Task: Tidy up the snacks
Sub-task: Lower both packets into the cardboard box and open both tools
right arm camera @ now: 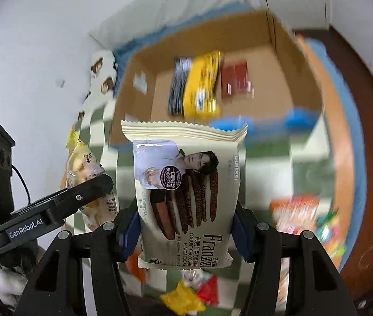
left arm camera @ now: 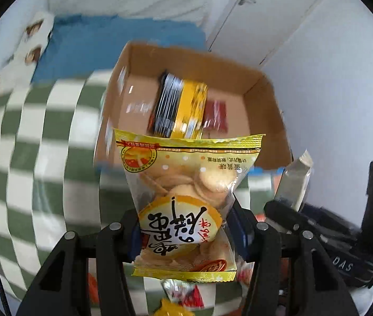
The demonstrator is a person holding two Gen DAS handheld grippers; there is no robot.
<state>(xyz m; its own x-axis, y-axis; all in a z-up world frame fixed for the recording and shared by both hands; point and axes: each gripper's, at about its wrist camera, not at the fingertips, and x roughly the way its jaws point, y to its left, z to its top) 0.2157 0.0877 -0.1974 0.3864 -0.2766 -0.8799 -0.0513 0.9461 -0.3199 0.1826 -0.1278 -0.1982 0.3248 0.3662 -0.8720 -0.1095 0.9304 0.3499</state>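
The cream cookie packet point(right arm camera: 186, 200) reads "Franzzi" and "YOGURT CHOCOLATE FLAVOR COOKIE", printed sideways toward its 5 o'clock corner. At 8 o'clock, the left gripper point(right arm camera: 54, 210) bears "GenRobot.AI". In the left wrist view, the right gripper point(left arm camera: 344, 250) shows "DAS" at 4 o'clock. The yellow biscuit packet point(left arm camera: 186, 200) carries Chinese lettering.

Cardboard box point(left arm camera: 268, 121) sits on the checkered cloth point(left arm camera: 41, 158), ahead of both grippers. In the box: striped packet point(left arm camera: 168, 105) left, snack bag point(left arm camera: 190, 110) touching it on its right, flat packet point(left arm camera: 215, 117) rightmost. Egg biscuit packet point(left arm camera: 183, 197) in left gripper point(left arm camera: 186, 234) jaws, before the box. Franzzi cookie packet point(right arm camera: 186, 189) in right gripper point(right arm camera: 186, 234) jaws. Loose wrapped snacks point(right arm camera: 297, 210) on cloth right of box front.
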